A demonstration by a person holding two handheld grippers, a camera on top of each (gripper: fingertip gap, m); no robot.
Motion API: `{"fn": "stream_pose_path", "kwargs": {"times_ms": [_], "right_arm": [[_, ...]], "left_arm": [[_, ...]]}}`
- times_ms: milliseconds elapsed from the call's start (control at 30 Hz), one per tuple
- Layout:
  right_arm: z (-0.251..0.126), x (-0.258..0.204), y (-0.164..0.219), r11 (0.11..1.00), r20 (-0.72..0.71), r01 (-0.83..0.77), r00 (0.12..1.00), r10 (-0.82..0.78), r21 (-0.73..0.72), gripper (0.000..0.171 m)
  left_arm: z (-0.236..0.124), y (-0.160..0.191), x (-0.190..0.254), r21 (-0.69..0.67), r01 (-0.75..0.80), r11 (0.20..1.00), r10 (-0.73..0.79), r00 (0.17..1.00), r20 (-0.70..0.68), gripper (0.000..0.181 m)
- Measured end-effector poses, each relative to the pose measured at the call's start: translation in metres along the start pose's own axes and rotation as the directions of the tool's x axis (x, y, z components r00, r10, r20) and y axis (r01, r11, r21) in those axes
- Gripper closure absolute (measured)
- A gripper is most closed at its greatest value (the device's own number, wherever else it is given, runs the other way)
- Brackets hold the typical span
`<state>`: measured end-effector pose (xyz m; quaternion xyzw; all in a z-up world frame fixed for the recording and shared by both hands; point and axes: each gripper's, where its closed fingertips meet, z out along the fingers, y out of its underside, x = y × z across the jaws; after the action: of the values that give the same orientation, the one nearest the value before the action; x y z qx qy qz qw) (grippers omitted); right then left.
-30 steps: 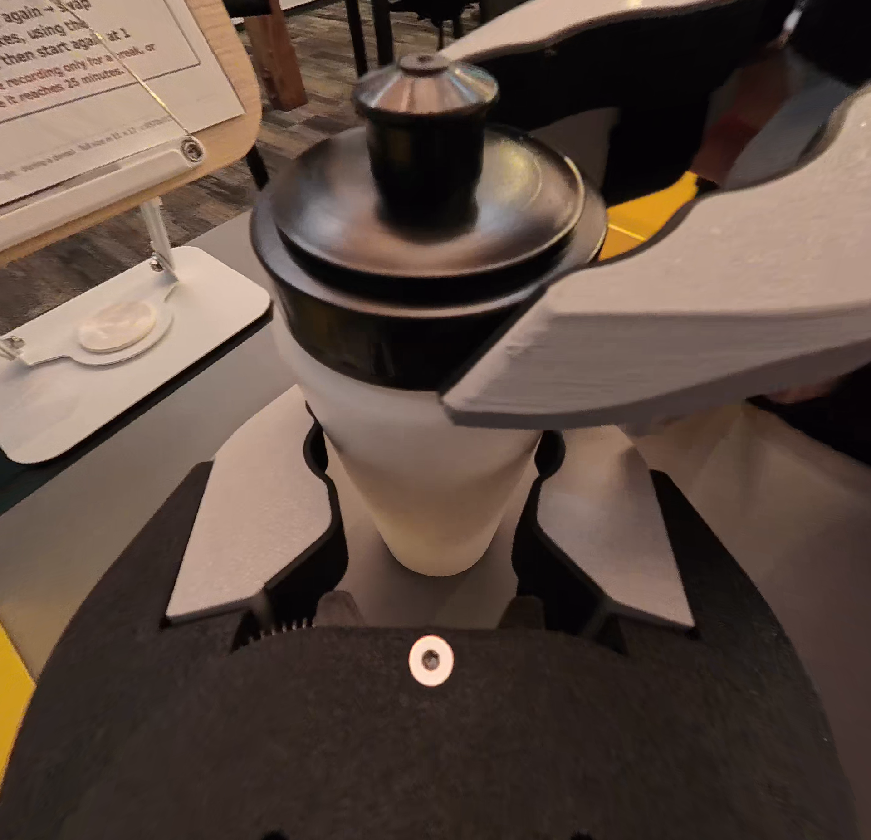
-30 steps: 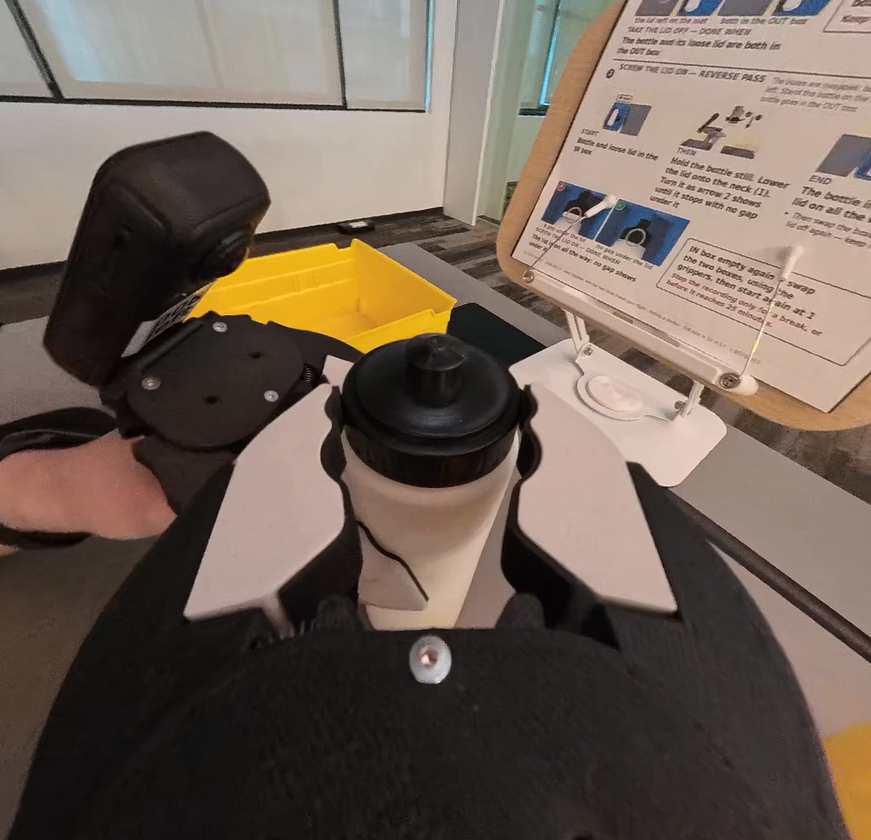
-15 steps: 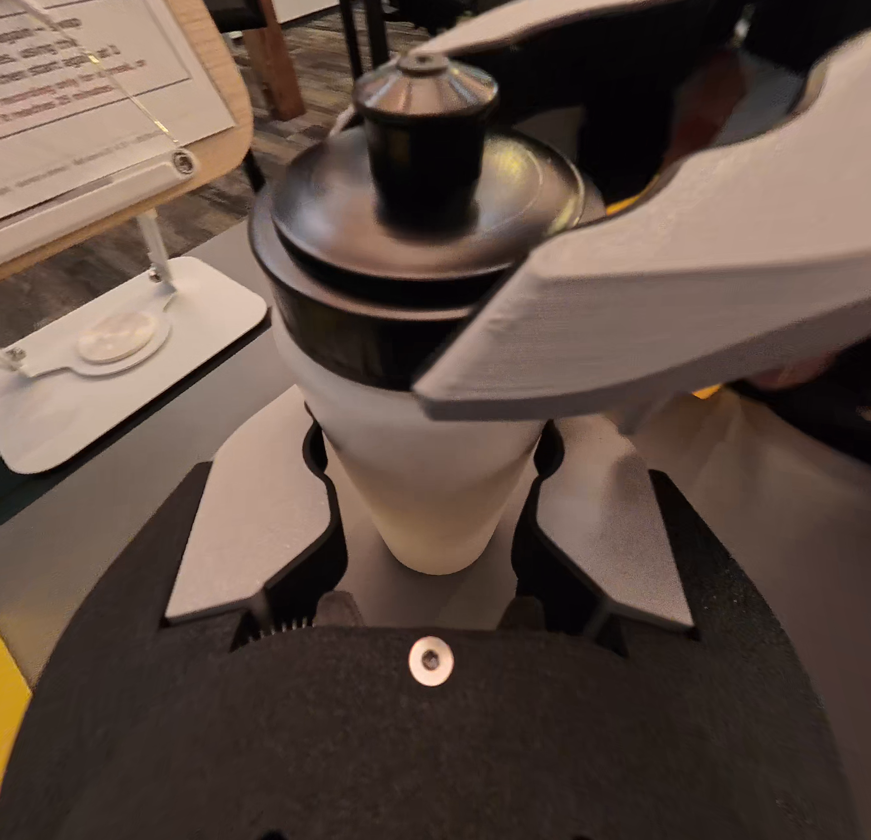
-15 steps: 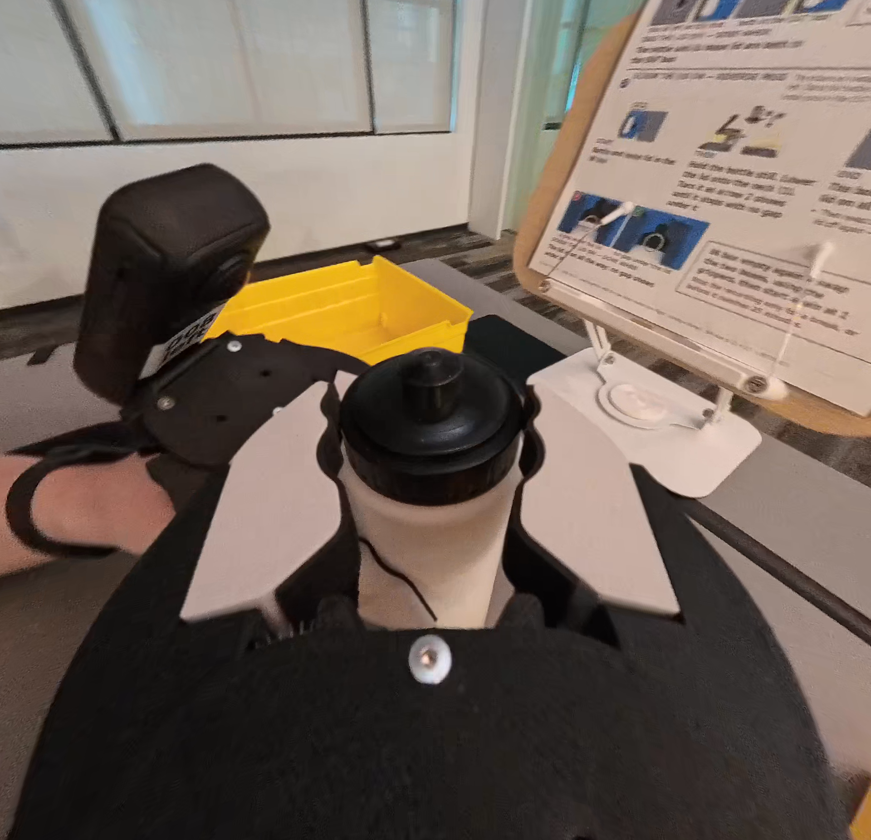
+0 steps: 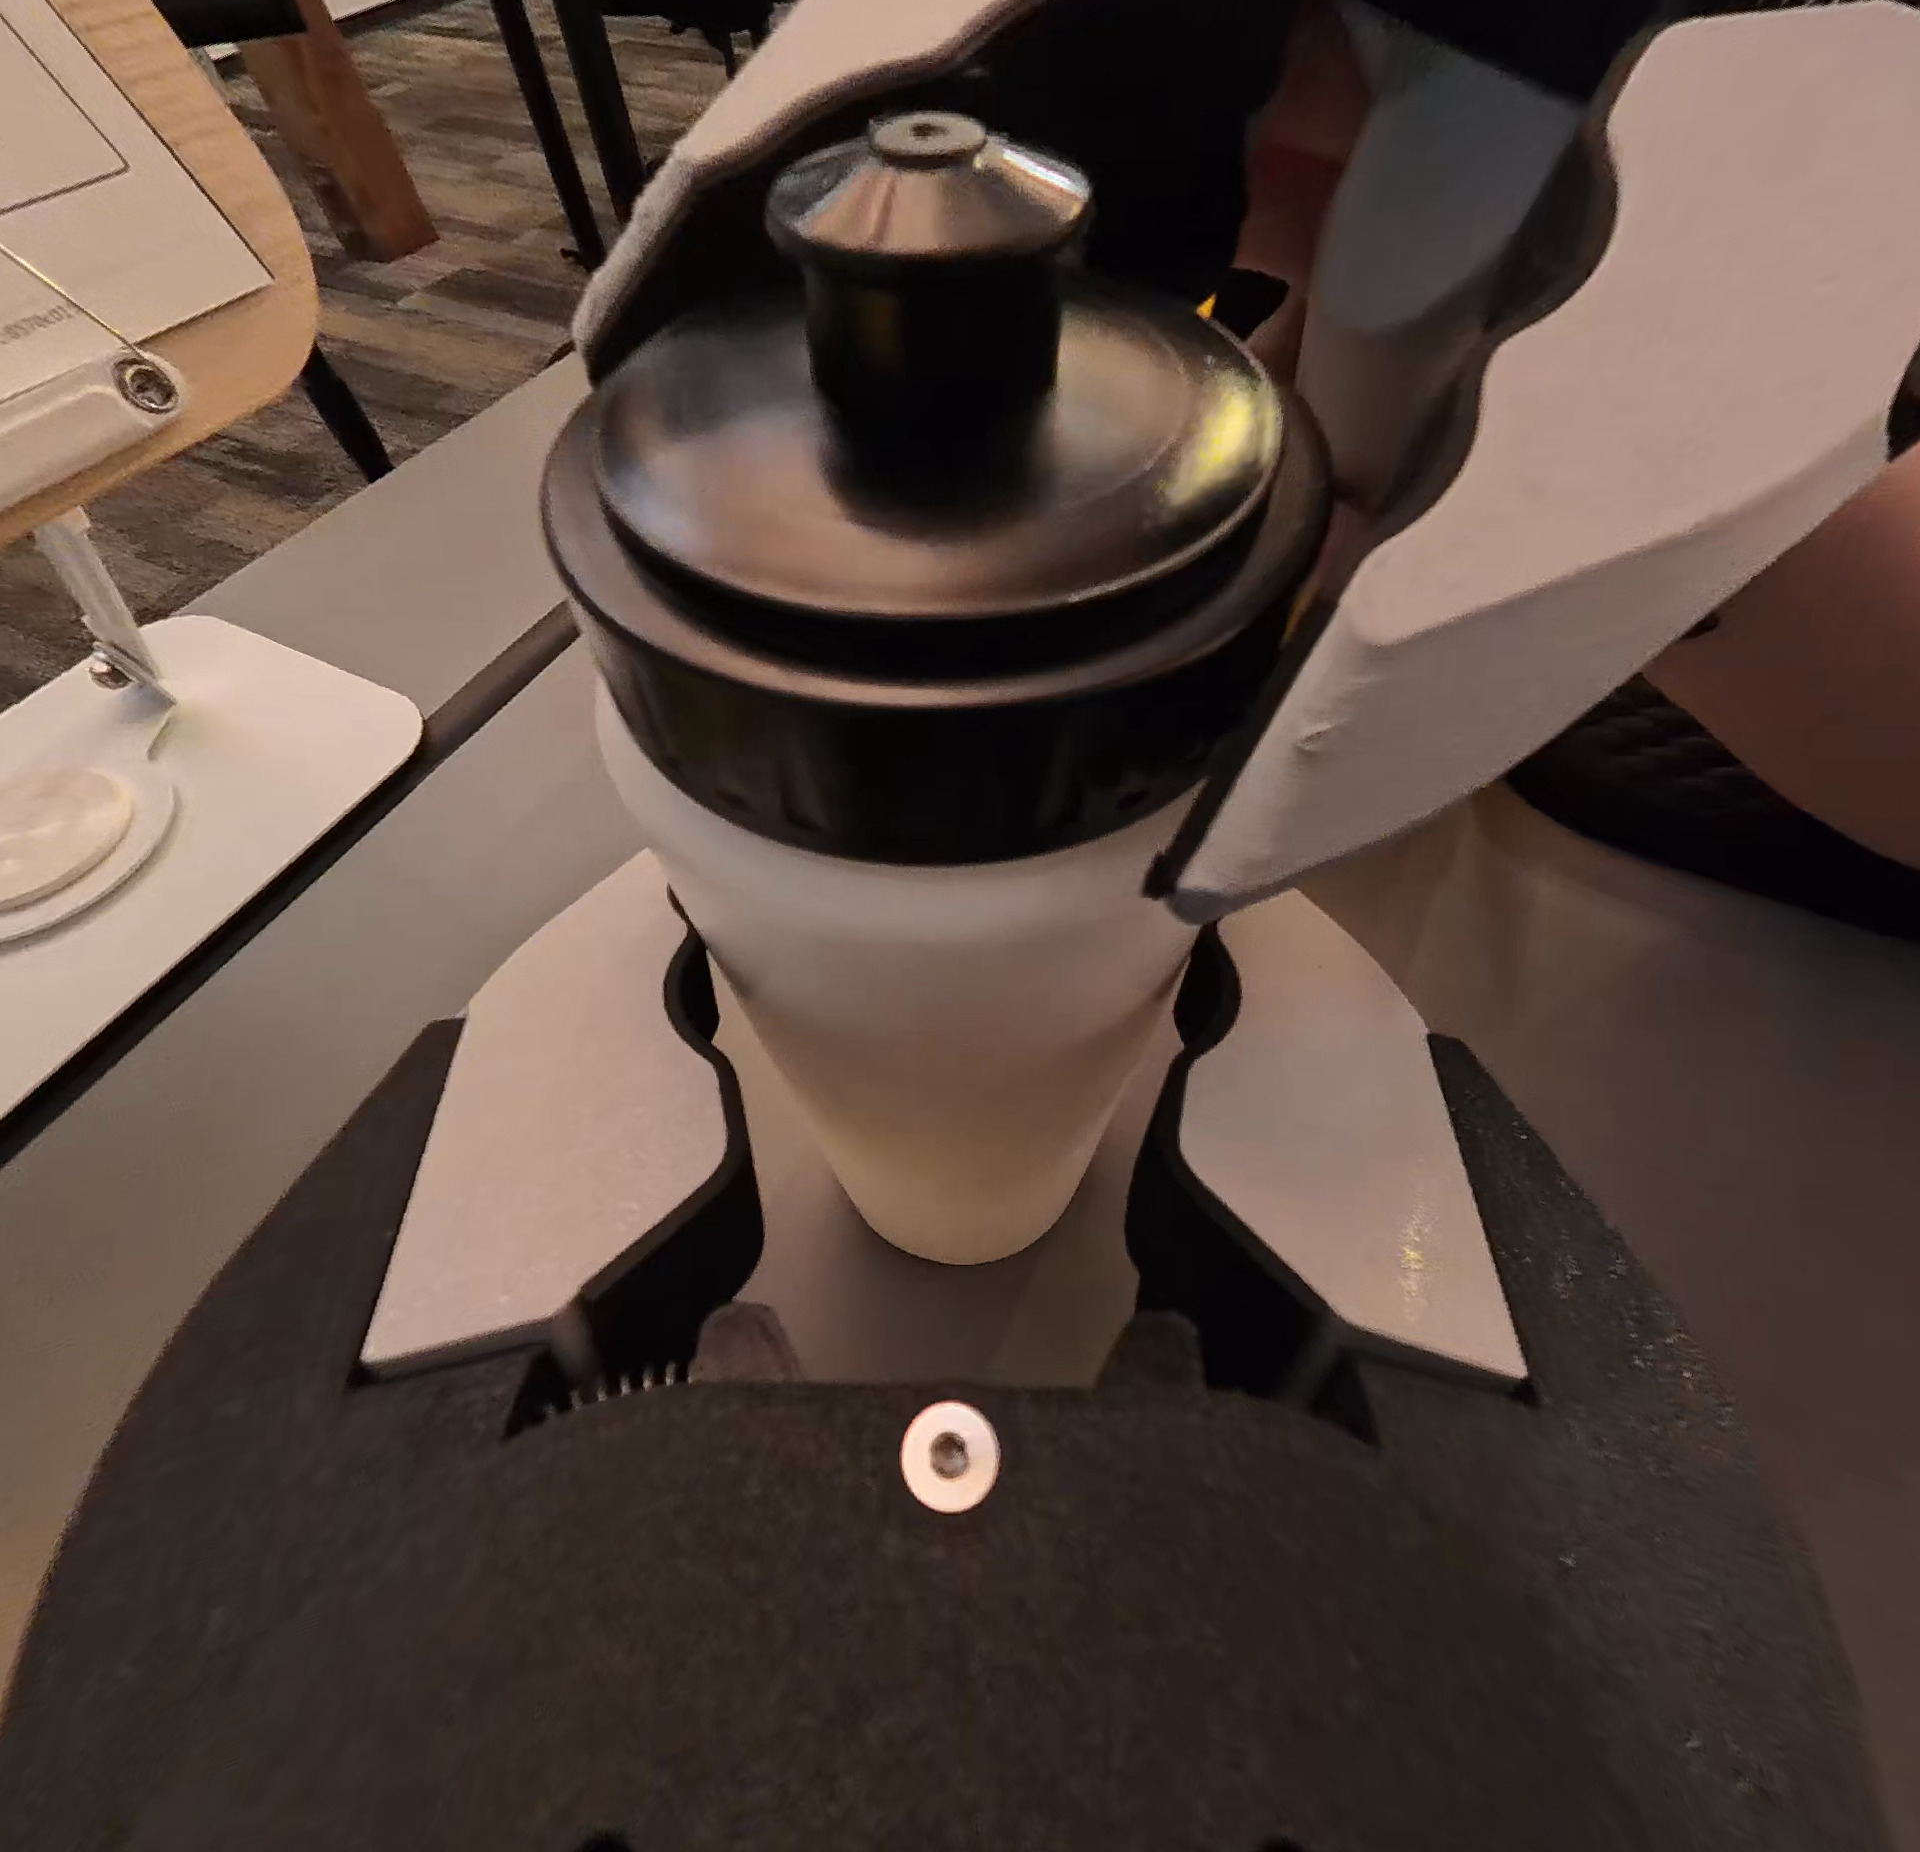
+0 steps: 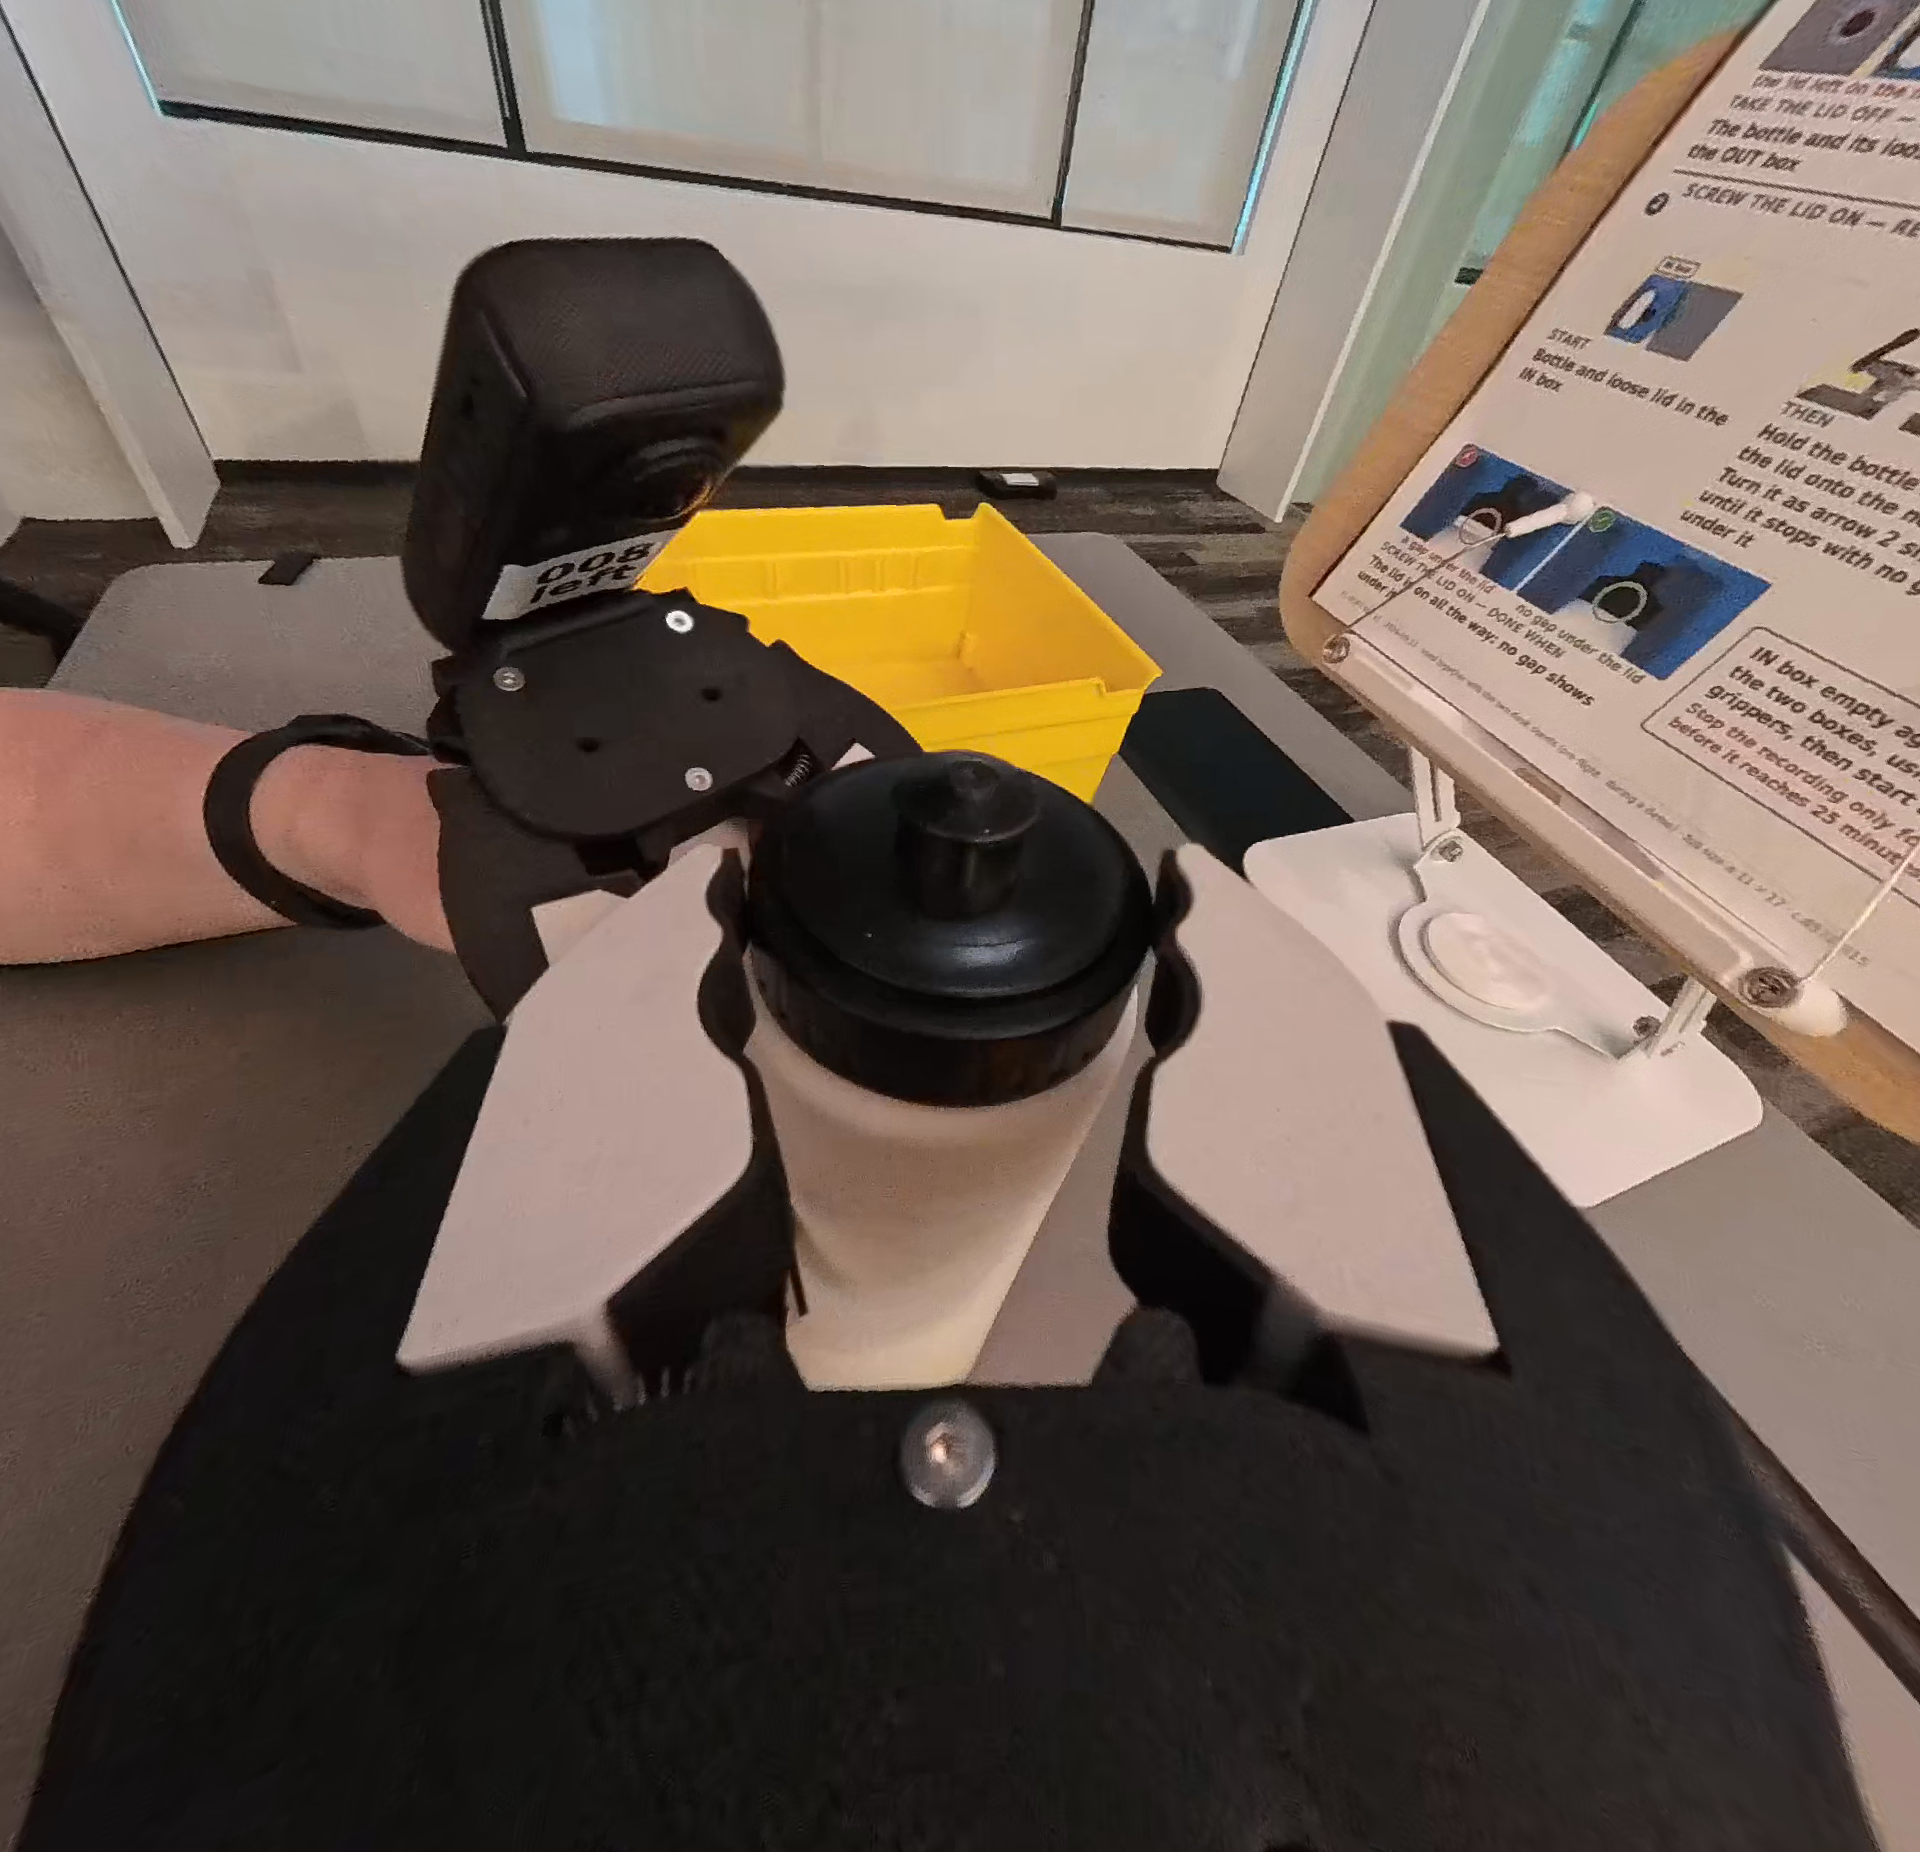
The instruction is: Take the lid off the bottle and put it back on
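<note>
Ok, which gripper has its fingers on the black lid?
The right gripper: its fingers clamp the lid, while the left gripper holds the white bottle lower down.

Glossy black plastic lid (image 5: 935,555); matt white plastic bottle (image 5: 935,1023); shiny yellow plastic bin (image 6: 935,628); wood-grain board (image 6: 1382,514), right of frame.

Bottle (image 5: 935,1013): white plastic, upright on the grey table, body narrowing toward its base in both wrist views.
Lid (image 5: 935,597): black, ribbed skirt, domed top with a push-pull spout, sitting on the bottle's neck, no gap showing under it.
</note>
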<state>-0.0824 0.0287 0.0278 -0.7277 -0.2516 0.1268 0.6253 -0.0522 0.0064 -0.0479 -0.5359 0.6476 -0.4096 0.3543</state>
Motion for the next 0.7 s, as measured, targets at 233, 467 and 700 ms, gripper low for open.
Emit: {"fn": "stream_pose_path", "kwargs": {"times_ms": [233, 467, 700], "right_arm": [[0.008, 0.010, -0.002, 0.989, -0.256, -0.132, 0.956, 0.143, 0.059, 0.096], [0.002, 0.007, -0.005, 0.997, -0.089, -0.077, 0.993, 0.078, 0.012, 0.098], [0.000, -0.006, -0.003, 0.999, -0.005, 0.028, 1.000, -0.029, -0.033, 0.099]], "left_arm": [[-0.002, 0.000, -0.011, 0.002, 0.094, 0.996, -0.094, 0.991, 0.098, 0.094], [-0.002, 0.000, -0.004, -0.007, 0.055, 0.998, -0.055, 0.998, -0.006, 0.094], [-0.002, 0.001, 0.009, -0.028, -0.007, 1.000, 0.004, 0.996, -0.089, 0.094]]}}
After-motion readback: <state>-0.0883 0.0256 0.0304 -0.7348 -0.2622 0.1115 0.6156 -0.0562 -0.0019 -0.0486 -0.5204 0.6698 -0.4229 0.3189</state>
